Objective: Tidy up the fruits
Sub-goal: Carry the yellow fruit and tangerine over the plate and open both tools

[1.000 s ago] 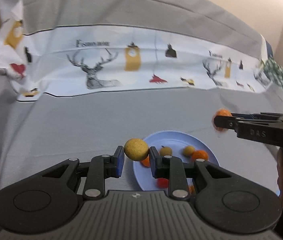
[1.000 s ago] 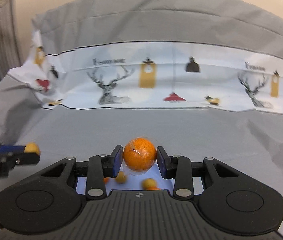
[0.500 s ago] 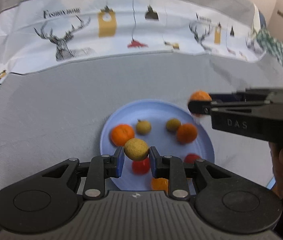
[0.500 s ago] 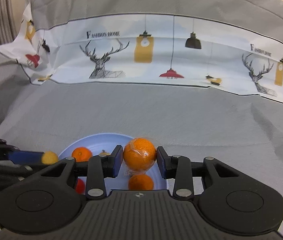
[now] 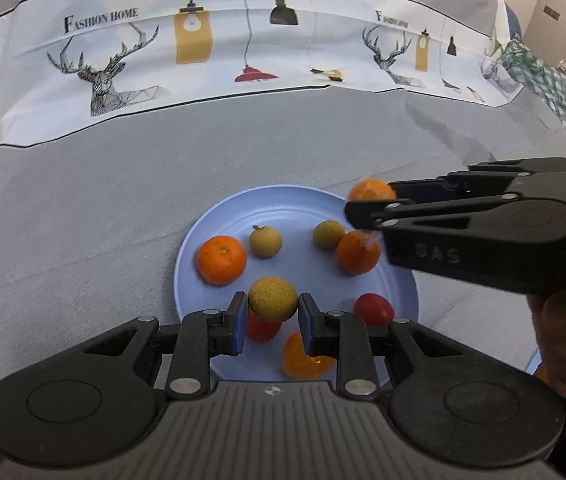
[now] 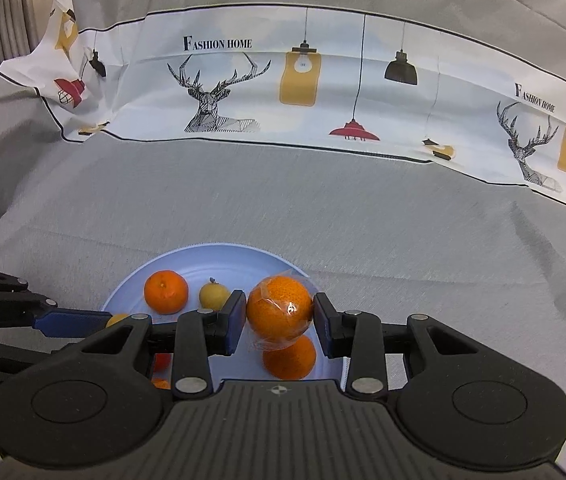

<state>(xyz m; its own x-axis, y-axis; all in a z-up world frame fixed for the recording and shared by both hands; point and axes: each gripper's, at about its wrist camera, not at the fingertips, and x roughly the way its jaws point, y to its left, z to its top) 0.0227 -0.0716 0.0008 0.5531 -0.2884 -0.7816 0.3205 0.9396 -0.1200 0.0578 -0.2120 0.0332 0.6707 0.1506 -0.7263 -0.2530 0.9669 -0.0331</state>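
A light blue plate (image 5: pixel 283 204) lies on the grey cloth; it also shows in the right wrist view (image 6: pixel 219 252). It holds oranges (image 5: pixel 221 260), small yellow-green fruits (image 5: pixel 265 241) and red fruits (image 5: pixel 373 309). My left gripper (image 5: pixel 271 322) is shut on a yellow-green round fruit (image 5: pixel 273 299) just above the plate's near side. My right gripper (image 6: pixel 279 320) is shut on a plastic-wrapped orange (image 6: pixel 280 307) above the plate's right part. The right gripper also shows in the left wrist view (image 5: pixel 371 204), over the plate's right rim.
A white printed cloth (image 6: pixel 283 80) with deer and lamps rises at the back of the grey cloth (image 5: pixel 83 220). A green checked fabric (image 5: pixel 543 80) lies at the far right. A hand (image 5: pixel 563 340) holds the right gripper.
Both grippers have come lower and closer over the plate, each still holding its fruit. More of the plate and its fruits shows now.
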